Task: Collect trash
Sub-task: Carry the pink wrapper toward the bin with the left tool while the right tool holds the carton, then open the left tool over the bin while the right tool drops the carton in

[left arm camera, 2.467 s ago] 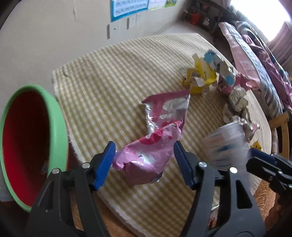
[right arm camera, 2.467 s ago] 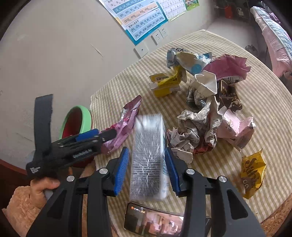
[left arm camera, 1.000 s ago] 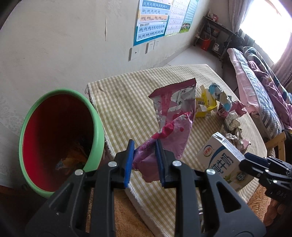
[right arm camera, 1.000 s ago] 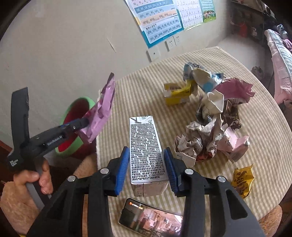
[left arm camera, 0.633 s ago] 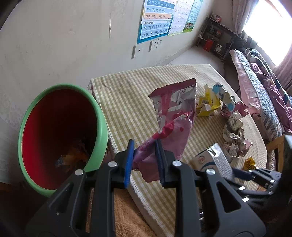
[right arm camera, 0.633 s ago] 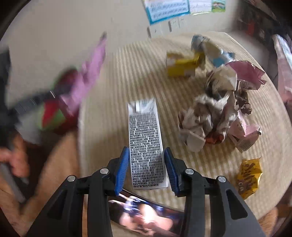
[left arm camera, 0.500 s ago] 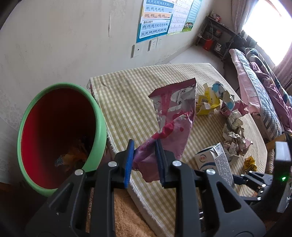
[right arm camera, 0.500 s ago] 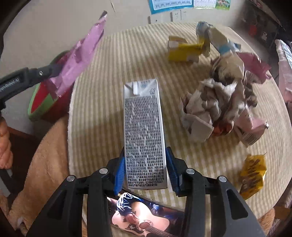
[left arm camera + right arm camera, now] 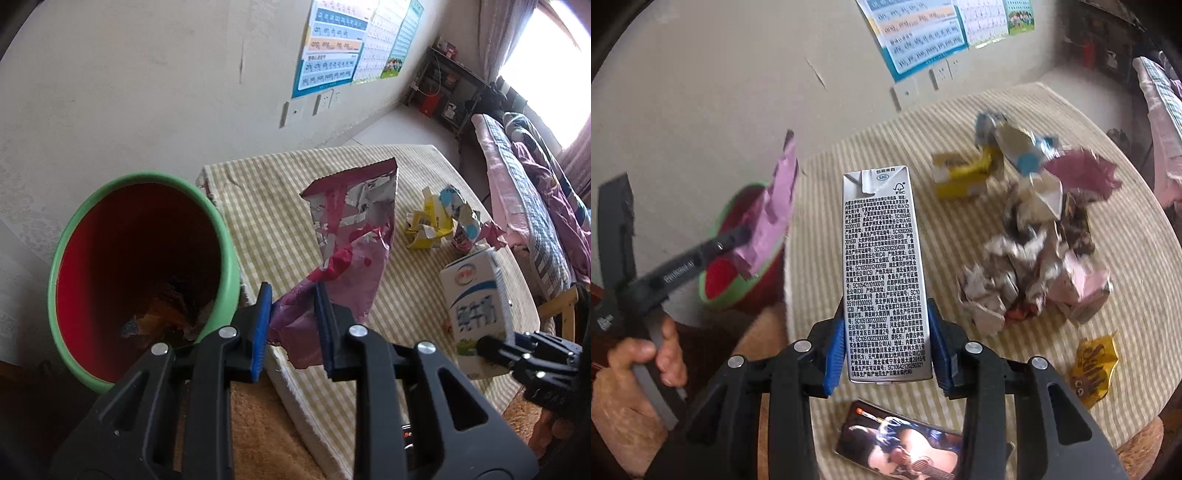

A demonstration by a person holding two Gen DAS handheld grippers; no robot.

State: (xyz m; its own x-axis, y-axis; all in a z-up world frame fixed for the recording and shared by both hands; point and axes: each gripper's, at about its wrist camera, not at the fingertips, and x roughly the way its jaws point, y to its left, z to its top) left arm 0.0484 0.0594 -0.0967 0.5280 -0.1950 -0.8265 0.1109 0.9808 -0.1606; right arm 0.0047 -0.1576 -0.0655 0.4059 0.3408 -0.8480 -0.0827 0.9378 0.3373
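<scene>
Two jaws pinch crinkled foil wrapper (image 9: 347,254), boxy milk carton (image 9: 884,273).

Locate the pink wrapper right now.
The pink wrapper is clamped in the left hand-held gripper, held up over the table's near edge just right of the green-rimmed bin; in the right wrist view it's at far left, left of the milk carton.

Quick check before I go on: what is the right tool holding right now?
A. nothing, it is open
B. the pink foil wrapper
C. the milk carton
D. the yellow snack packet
C: in the right wrist view the right tool is clamped on both sides of the milk carton, held above the table; the pink foil wrapper is in the left tool.
</scene>
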